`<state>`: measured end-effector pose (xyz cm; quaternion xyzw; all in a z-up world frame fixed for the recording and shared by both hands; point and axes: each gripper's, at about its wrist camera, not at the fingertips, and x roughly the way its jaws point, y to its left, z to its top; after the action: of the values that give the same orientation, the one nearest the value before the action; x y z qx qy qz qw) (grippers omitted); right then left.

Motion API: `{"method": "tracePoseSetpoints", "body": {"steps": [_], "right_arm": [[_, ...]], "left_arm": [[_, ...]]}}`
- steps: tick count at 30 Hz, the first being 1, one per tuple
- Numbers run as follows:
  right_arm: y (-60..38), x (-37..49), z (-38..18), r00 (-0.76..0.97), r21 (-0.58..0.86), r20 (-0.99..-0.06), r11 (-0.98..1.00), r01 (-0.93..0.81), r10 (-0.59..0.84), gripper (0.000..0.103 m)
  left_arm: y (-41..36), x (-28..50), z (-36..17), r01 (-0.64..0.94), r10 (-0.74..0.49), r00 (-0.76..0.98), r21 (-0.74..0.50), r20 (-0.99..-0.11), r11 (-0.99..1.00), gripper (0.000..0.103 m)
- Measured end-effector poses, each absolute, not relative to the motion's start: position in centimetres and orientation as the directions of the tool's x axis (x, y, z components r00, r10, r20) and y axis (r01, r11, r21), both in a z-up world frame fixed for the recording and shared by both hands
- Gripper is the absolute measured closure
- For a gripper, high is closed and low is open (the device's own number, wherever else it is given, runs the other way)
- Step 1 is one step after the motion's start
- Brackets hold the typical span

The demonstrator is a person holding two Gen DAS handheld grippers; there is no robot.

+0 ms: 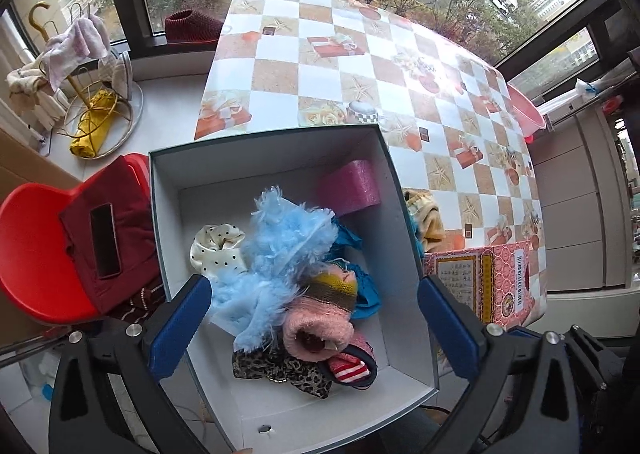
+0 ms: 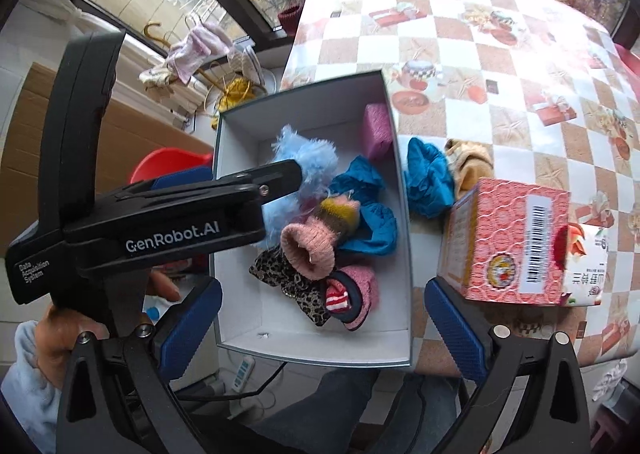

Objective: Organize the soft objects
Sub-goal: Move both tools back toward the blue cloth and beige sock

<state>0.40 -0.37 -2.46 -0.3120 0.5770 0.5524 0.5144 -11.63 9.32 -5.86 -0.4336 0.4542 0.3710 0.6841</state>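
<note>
A wide window looks out on a wet street and trees, and before it stands a table (image 2: 500, 66) covered in a checked oilcloth printed with starfish and gift boxes. A white open box (image 1: 272, 158) sits at the table's near left corner, partly over the edge. Inside it lies a heap of soft things: a pale blue feathery piece (image 1: 288, 242), a cream scrunchie with black dots (image 1: 216, 250), a pink knitted cuff with a yellow and brown band (image 1: 320, 318), a leopard-print scrunchie (image 1: 280, 368), a red-and-white striped piece (image 1: 352, 368), crumpled teal fabric (image 2: 372, 222) and a pink glittery block (image 1: 350, 188) against the far right wall.

The left gripper (image 1: 312, 326) hangs over the box with its blue fingers (image 1: 180, 326) spread wide to either side of the heap, clasping nothing. The right gripper (image 2: 320, 330) is likewise wide apart above the box's near end, with nothing between its pads (image 2: 456, 330); in its view the left gripper's black body crosses the left side, with a hand (image 2: 60, 334) in a pale sleeve below it.

On the table just right of the box lie another teal cloth (image 2: 428, 178) and a tan fuzzy item (image 2: 472, 166), next to a pink patterned carton (image 2: 508, 242). Left of the table a red plastic chair (image 1: 32, 254) carries a dark red bag (image 1: 112, 234), and a gold wire stand (image 1: 96, 114) with cloths sits by the window.
</note>
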Motion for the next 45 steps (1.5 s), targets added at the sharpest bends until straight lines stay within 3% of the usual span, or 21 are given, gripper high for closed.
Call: {"method": "tracePoseSetpoints", "body": {"steps": [18,29,37,45], "right_arm": [[-1.7,3.0,1.5,-0.259,0.343,-0.909,0.232,-0.910,0.328,0.001],[-4.2,9.2,2.9,-0.231,0.373,-0.895,0.357,-0.856,0.382,0.001],[-6.3,16.8,-0.1,-0.166,0.320,-0.935,0.545,-0.775,0.314,0.001],[-2.8,20.7,-2.7,-0.189,0.292,-0.951,0.520,-0.802,0.243,0.001]], "left_arm": [[8.2,-10.8,-2.9,-0.894,0.130,0.314,-0.247,-0.940,0.374,0.000],[8.1,-9.3,-2.1,-0.886,0.122,0.334,-0.266,-0.935,0.381,0.000],[8.2,-7.7,-3.6,-0.886,0.073,0.321,-0.272,-0.944,0.374,0.000],[8.4,-6.0,-4.9,-0.897,0.038,0.292,-0.260,-0.956,0.357,0.000]]}}
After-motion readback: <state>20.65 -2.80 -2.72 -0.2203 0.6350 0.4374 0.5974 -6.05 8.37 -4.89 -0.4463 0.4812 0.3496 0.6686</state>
